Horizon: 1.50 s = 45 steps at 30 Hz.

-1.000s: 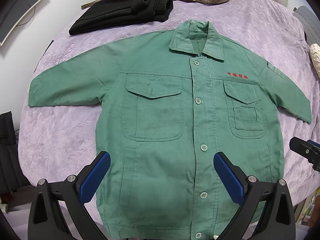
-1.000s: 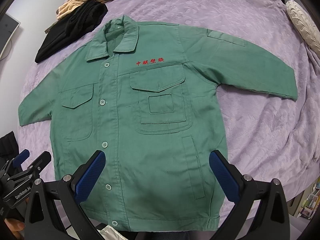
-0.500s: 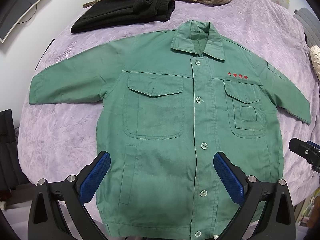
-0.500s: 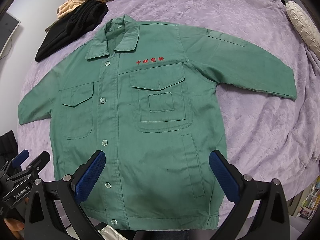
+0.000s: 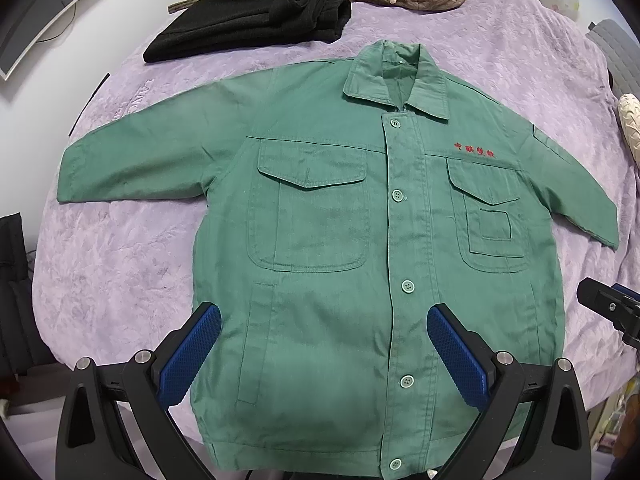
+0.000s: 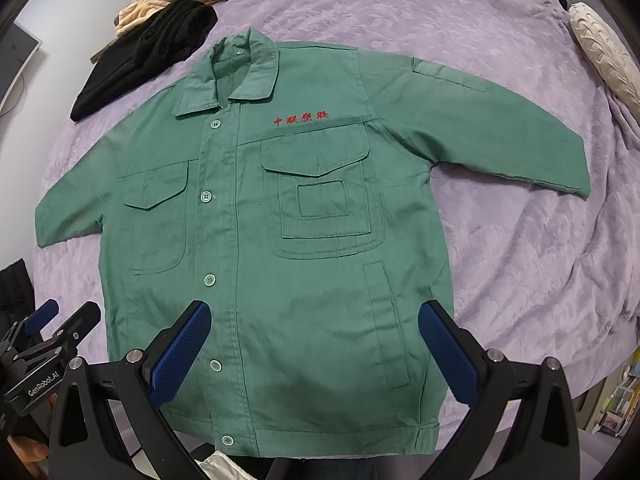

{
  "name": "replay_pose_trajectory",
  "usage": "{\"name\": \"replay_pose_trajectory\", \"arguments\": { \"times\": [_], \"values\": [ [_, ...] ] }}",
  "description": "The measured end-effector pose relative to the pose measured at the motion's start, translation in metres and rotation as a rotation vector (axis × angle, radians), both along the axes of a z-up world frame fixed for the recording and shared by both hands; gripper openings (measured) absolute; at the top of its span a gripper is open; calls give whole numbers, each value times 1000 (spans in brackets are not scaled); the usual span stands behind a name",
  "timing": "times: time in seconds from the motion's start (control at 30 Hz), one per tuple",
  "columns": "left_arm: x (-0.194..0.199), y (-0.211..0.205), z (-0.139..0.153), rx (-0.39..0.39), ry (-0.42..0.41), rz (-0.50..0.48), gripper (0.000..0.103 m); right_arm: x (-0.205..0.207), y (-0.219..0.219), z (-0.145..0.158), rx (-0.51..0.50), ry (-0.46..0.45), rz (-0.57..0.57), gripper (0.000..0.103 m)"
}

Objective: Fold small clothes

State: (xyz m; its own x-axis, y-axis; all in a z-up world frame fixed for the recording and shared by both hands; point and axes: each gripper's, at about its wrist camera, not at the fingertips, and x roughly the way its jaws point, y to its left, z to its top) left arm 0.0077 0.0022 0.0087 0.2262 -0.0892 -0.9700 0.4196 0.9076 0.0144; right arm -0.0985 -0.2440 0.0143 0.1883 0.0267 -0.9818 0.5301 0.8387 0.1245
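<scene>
**Jacket laid flat, both grippers hanging over the hem**

Purple bedspread (image 5: 120, 264) is the work surface, with a black pile (image 5: 248, 24) and some beige stuff at the far end, well apart from the action. On it the green jacket (image 5: 328, 216) lies flat, front up and buttoned, collar (image 5: 396, 80) pointing away and hem nearest the cameras, so its long axis runs straight ahead of both grippers. Sleeves stick out sideways.

Left gripper (image 5: 324, 356) sits above the lower left half of the jacket, jaws spread wide, nothing between them. Right gripper (image 6: 314, 354) does the same over the lower right half, also wide open and empty. Neither pad looks like it's touching cloth, though honestly that's hard to call from these angles.

My guess: folding hasn't started yet. The left sleeve (image 5: 132, 168) lies out to the left of its gripper, the right sleeve (image 6: 492, 136) out to the right and further up, so each hand is nearer its own side. Probably sleeves in first.
</scene>
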Motion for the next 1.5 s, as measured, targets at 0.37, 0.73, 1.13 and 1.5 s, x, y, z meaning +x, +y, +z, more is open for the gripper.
{"name": "replay_pose_trajectory", "arguments": {
  "times": [0.37, 0.73, 1.13, 1.5],
  "values": [
    [0, 6, -8, 0, 17, 1, 103, 1, 5, -7, -1, 5, -8, 103],
    [21, 27, -30, -53, 35, 4, 103, 19, 25, -28, -1, -33, 14, 103],
    [116, 138, -74, -260, -17, 235, 103, 66, 98, -54, 83, -36, 153, 103],
    [244, 300, -151, -337, -81, 611, 103, 112, 170, -109, 159, 42, 248, 103]
  ]
}}
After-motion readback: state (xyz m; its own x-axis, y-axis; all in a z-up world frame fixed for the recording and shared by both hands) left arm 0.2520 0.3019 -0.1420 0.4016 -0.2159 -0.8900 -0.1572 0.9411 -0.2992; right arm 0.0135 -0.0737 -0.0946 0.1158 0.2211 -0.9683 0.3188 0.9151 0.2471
